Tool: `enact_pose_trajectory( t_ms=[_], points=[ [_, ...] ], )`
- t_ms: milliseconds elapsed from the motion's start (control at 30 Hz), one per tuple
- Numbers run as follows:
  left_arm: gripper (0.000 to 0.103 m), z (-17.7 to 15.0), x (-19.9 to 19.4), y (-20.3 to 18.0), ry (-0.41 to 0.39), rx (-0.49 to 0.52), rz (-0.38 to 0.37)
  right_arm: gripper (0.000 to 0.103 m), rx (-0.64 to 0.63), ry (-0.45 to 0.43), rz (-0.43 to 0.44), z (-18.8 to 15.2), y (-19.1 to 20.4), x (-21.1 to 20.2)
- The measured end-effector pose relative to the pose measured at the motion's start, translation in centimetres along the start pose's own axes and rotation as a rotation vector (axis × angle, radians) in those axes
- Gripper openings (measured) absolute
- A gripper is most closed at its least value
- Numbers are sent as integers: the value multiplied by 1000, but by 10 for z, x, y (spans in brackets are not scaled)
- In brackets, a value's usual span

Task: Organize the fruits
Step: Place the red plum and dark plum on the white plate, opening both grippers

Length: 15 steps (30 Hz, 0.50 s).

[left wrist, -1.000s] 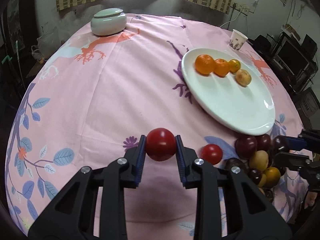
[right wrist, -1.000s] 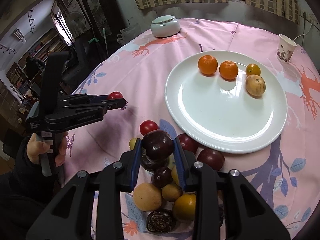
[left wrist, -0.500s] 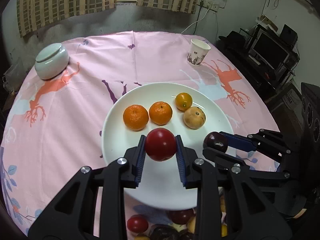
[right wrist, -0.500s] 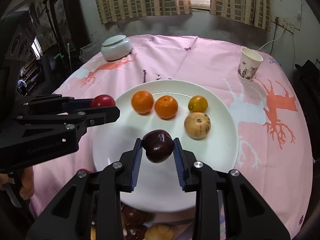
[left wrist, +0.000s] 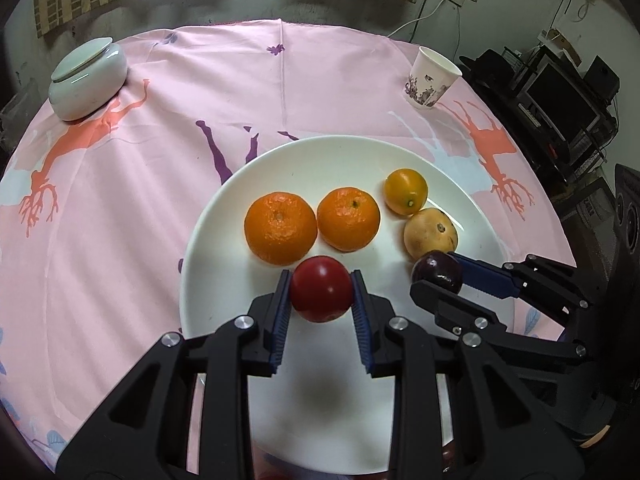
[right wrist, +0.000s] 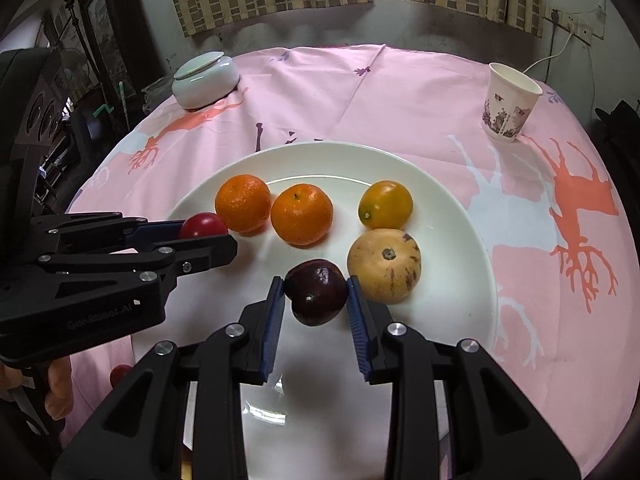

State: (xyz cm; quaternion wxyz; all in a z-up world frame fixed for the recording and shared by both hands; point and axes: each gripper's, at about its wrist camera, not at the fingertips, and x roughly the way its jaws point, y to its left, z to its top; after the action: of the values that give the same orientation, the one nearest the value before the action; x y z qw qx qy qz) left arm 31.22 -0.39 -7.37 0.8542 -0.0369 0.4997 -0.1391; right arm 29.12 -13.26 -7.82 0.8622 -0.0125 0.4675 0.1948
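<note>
My left gripper (left wrist: 320, 294) is shut on a red tomato (left wrist: 321, 294) and holds it over the white plate (left wrist: 340, 156), just in front of the two oranges (left wrist: 280, 227). My right gripper (right wrist: 315, 295) is shut on a dark purple plum (right wrist: 316, 292), beside the tan speckled fruit (right wrist: 384, 266) on the plate (right wrist: 440, 200). A small yellow fruit (right wrist: 385, 205) lies behind it. The right gripper with the plum (left wrist: 437, 272) shows at the right of the left wrist view, the left gripper with the tomato (right wrist: 203, 225) at the left of the right wrist view.
A lidded pale green bowl (left wrist: 88, 78) stands at the far left of the pink tablecloth. A paper cup (left wrist: 428, 78) stands at the far right. A loose red fruit (right wrist: 119, 374) lies on the cloth near the plate's front left edge.
Both grippers have carried their fruits from the pile at the table's near edge to over the plate and moved closer to the fruits lying on it.
</note>
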Motion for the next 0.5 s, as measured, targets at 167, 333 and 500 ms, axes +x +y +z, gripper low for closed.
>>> enact_pose_trajectory(
  t_ms=[167,333,500],
  points=[
    [31,4,3,0,3,-8,2,46,-12,4,-21,3,2,6],
    [58,8,-13,6,-38,-37,3,62,-47,-22,-53,4,11,-6],
    [70,-9,-75,12,-133,-53,-29,63,-66,-67,-49,-9,18,-61]
  ],
)
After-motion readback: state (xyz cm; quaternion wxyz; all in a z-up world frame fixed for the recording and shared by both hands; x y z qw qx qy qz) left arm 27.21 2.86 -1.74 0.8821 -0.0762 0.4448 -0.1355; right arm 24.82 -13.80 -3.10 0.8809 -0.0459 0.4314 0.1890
